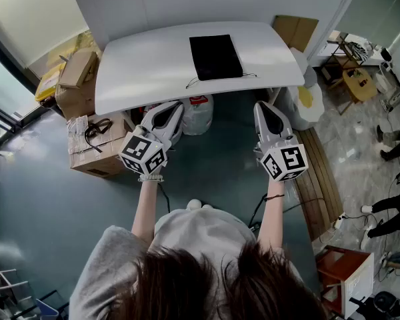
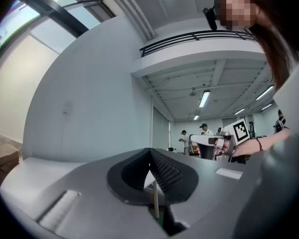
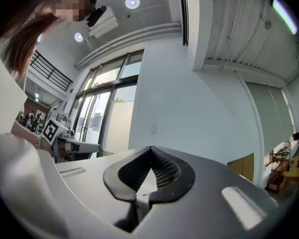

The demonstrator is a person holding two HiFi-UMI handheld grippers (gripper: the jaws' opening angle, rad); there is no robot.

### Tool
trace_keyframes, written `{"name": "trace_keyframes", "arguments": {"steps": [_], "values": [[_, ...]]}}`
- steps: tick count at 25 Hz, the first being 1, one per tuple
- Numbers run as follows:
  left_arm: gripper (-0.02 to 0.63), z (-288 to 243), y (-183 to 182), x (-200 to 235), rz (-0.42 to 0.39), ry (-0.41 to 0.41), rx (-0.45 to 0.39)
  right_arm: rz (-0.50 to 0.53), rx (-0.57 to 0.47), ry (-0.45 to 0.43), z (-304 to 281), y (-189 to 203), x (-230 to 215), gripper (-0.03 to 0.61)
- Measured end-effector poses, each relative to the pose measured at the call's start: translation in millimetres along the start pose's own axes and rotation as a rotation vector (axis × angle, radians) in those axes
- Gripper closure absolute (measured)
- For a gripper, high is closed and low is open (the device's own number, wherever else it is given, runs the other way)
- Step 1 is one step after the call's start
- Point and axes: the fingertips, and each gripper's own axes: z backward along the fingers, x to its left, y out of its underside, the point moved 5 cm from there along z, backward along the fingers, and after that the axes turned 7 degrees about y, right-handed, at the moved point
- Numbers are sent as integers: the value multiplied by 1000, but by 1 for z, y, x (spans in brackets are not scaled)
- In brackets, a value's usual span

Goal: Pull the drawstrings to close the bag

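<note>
- Head view shows a black bag (image 1: 216,57) lying flat toward the far side of the white bench (image 1: 140,69). Its drawstrings (image 1: 194,82) trail out from both corners of the bag's near edge.
- Left claw (image 1: 175,107) is clenched, jaws tip to tip, held at the bench's near edge and well apart from the bag.
- Right claw (image 1: 262,107) is likewise clenched, alongside the left.
- Cardboard boxes (image 1: 77,89) stand on the floor at the left.

At the near edge of the bag (image 1: 215,56), the drawstrings (image 1: 249,75) are too thin to trace. In the gripper views, the left tongs (image 2: 150,158) and right tongs (image 3: 151,153) hide the bag.
</note>
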Motion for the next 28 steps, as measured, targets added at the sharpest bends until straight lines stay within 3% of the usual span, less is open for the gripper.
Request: {"name": "trace_keyframes", "arguments": {"steps": [13, 28], "values": [[627, -6, -1, -2, -21, 12, 7, -2, -9, -12, -1, 0, -3, 571], [627, -26, 11, -13, 6, -40, 21, -16, 15, -60, -1, 5, -30, 571]]}}
